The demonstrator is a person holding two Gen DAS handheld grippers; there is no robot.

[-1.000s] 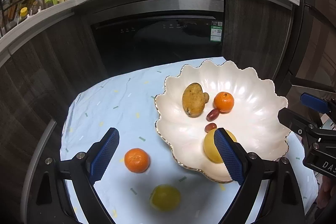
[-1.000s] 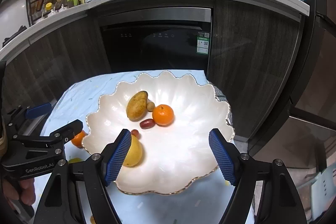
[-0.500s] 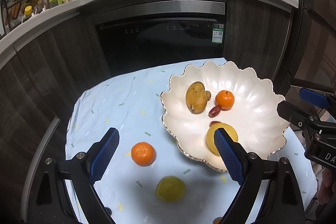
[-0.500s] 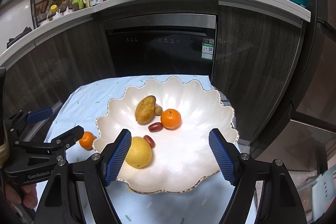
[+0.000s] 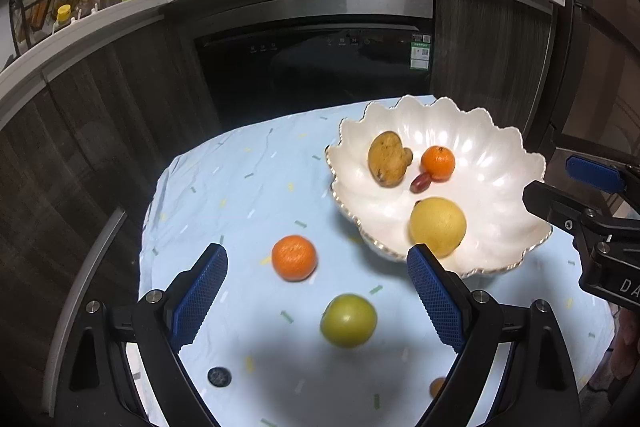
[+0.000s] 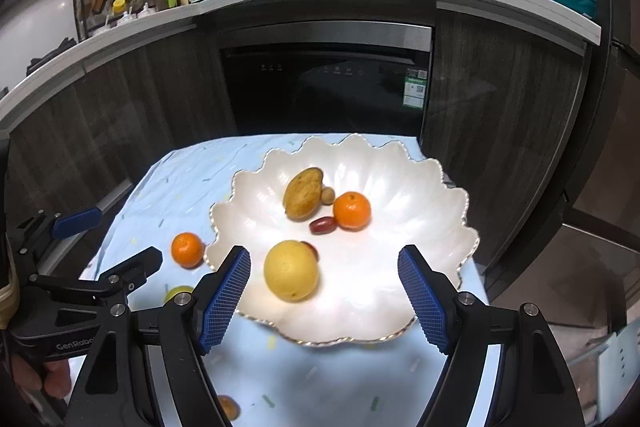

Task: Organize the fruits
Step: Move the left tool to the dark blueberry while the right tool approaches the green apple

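Step in hand: selecting the next fruit. Left gripper (image 5: 316,287) and right gripper (image 6: 324,287) stand wide open, empty. Orange (image 5: 294,257) and green fruit (image 5: 348,320) lie on the surface beside the bowl (image 5: 500,155). Next: lower left gripper around one.

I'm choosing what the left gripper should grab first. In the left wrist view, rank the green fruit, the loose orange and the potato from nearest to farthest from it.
From the left gripper:
1. Green fruit, on the cloth, between the fingers.
2. Loose orange, on the cloth, just beyond.
3. Potato, in the white bowl, far right.
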